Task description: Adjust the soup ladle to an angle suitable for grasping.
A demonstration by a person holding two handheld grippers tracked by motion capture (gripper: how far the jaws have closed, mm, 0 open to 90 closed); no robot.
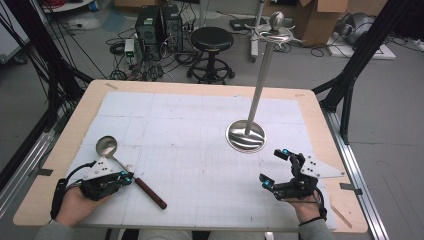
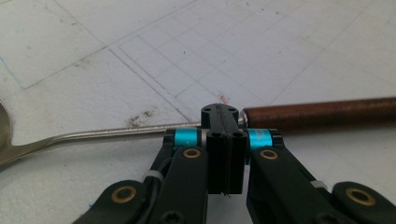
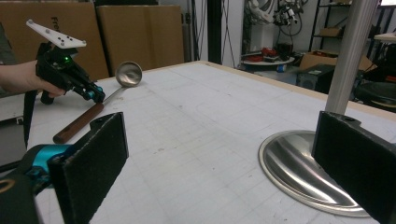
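- The left gripper (image 1: 125, 176) sits at the table's near-left, jaws clamped on the ladle (image 1: 131, 172) where the metal shank meets the wooden handle; the left gripper view shows that junction (image 2: 243, 119) close up.
- The ladle lies flat on the white mat (image 1: 200, 150), bowl pointing away.
- The right gripper (image 1: 272, 167) hovers near-right, jaws wide apart and empty, just beside the stand (image 1: 246, 135); the right gripper view shows its dished base (image 3: 299, 168).

So I've got a wooden table (image 1: 65, 150) here with a white gridded mat (image 1: 190, 150) covering most of the top. On the mat there's a ladle (image 1: 120, 165) near my left side, and a metal stand (image 1: 246, 135) on its round base toward the right.
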